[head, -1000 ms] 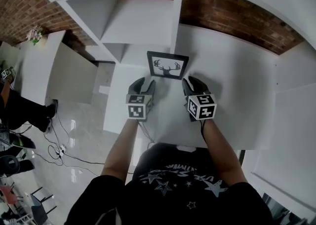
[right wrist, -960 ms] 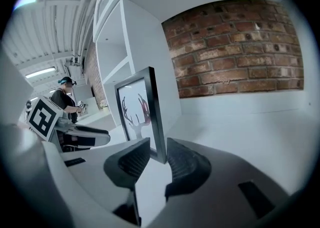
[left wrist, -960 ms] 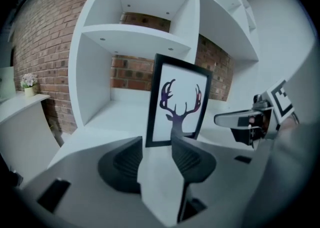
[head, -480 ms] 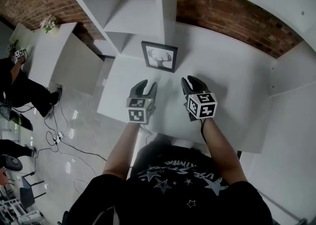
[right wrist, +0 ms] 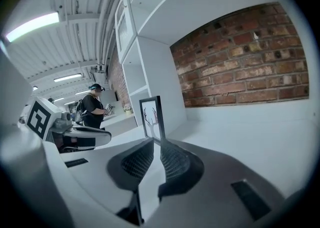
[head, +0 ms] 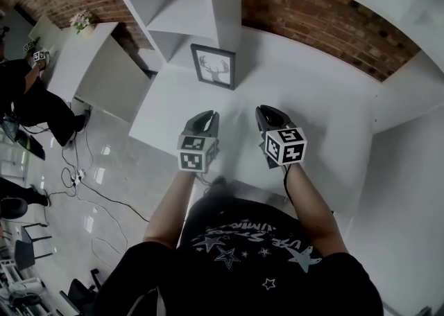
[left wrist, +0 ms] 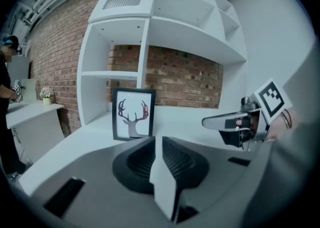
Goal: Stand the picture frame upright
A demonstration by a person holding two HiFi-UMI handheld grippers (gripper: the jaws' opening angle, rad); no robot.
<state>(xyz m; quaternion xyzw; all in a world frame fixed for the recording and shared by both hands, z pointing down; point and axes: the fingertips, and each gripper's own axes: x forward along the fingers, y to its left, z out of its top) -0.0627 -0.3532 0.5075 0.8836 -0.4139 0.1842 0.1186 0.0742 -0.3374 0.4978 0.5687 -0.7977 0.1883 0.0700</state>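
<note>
The black picture frame (head: 213, 66) with a deer print stands upright at the far side of the white table (head: 316, 100), beside the shelf unit. It faces me in the left gripper view (left wrist: 133, 114) and shows edge-on in the right gripper view (right wrist: 151, 117). My left gripper (head: 203, 118) and right gripper (head: 266, 112) hover side by side over the table, well short of the frame and apart from it. Both sets of jaws are closing, down to a narrow gap with nothing between them (left wrist: 156, 140) (right wrist: 156, 143).
A white shelf unit (head: 182, 10) rises just behind and left of the frame, with a brick wall (head: 326, 23) at the back. The table's left edge drops to a glossy floor with cables. A person (head: 31, 103) stands by a side counter with flowers (head: 80, 20).
Both grippers have drawn back from the frame toward me, and their jaws have narrowed. The frame stays upright where it was left.
</note>
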